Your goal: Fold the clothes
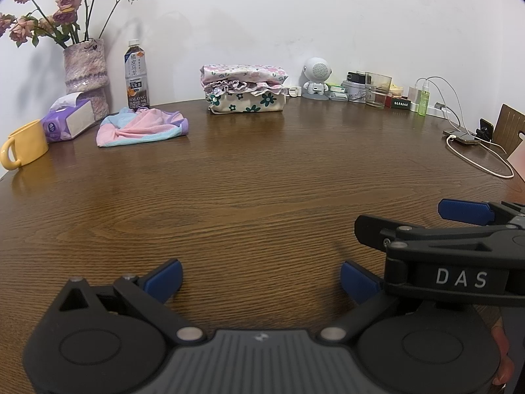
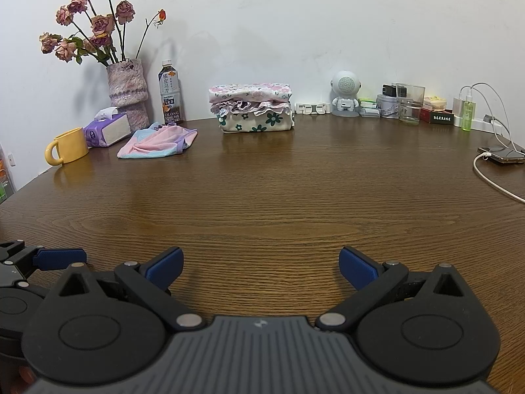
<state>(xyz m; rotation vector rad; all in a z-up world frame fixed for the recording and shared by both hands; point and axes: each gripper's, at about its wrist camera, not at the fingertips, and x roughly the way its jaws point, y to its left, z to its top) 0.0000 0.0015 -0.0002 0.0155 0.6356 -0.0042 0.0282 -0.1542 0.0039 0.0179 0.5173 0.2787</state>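
The left gripper (image 1: 261, 279) is spread wide, and only bare wood shows between its blue pads (image 1: 164, 279). The right gripper (image 2: 261, 267) is also fully spread and grasps nothing. Both hang low over the near part of the brown wooden table (image 2: 262, 197) and point down toward it at a slant. They are close side by side: in the left wrist view the right gripper comes in from the right edge and covers part of the left one, and in the right wrist view one blue finger of the left gripper shows at the left edge.

The clothes lie far from both tools, at the back of the table. A loose pink, light blue and purple garment (image 2: 157, 142) lies crumpled at the back left, well apart from the grippers. A stack of folded floral clothes (image 2: 254, 106) stands at the back centre, near the white wall (image 2: 295, 32), straight ahead of both grippers.

Just beside the loose garment there are a purple tissue pack (image 2: 106, 129) and a yellow mug (image 2: 67, 146). Behind it stand a tea bottle (image 2: 170, 93) and a vase with dried roses (image 2: 126, 88). To the right of the stack are a small white robot-shaped speaker (image 2: 344, 97), a glass (image 2: 409, 103), a green spray bottle (image 2: 467, 111), and a phone (image 2: 502, 154) with a white cable.
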